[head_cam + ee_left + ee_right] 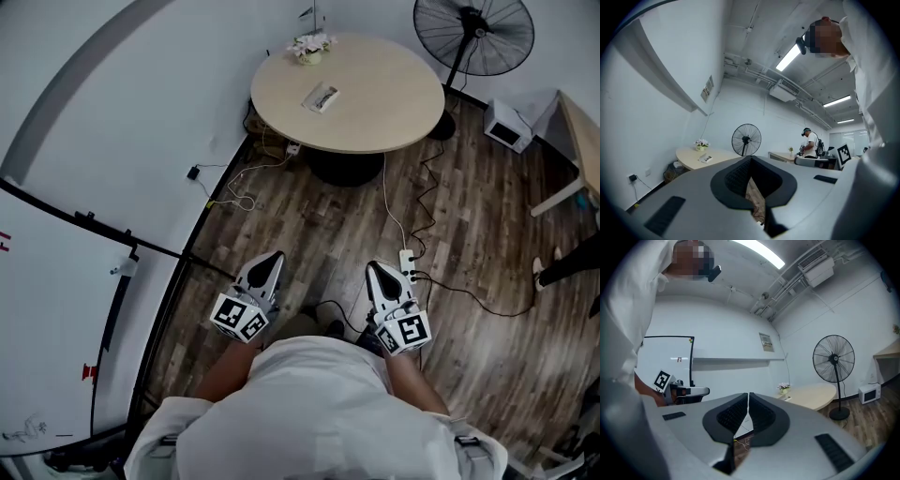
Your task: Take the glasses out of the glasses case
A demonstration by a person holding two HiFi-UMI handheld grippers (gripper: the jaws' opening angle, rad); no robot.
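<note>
Nothing is under way at the table itself: the person stands back from it with both tools held low and close to the body. The left gripper [271, 256] has its jaws pressed together with nothing between them, its own view showing only floor through the gap behind the tips. The right gripper [748, 395] is the same, with just a thin slit between its pads and no load. The glasses case [322, 97] lies well ahead of both grippers, far beyond their tips, out on the round table [394, 122]. It is too small from here to tell whether it lies open or whether the glasses can be seen inside. The walk-in looks like the first hazard. Cables [424, 202] trail across the floor [309, 225] ahead of the right gripper, and a power strip [409, 264] sits just off its tip, low down, so a careless step could snag a foot. Next, the arrival: if either gripper reaches the case with its jaws together like this, it is likely to shove the light case across the smooth tabletop rather than grip it. A flower pot [310, 47] stands just beyond the case, so an overshoot past it could tip the pot. And pulling the glasses with one gripper while the other leaves the case loose would probably drag the whole case along.
</note>
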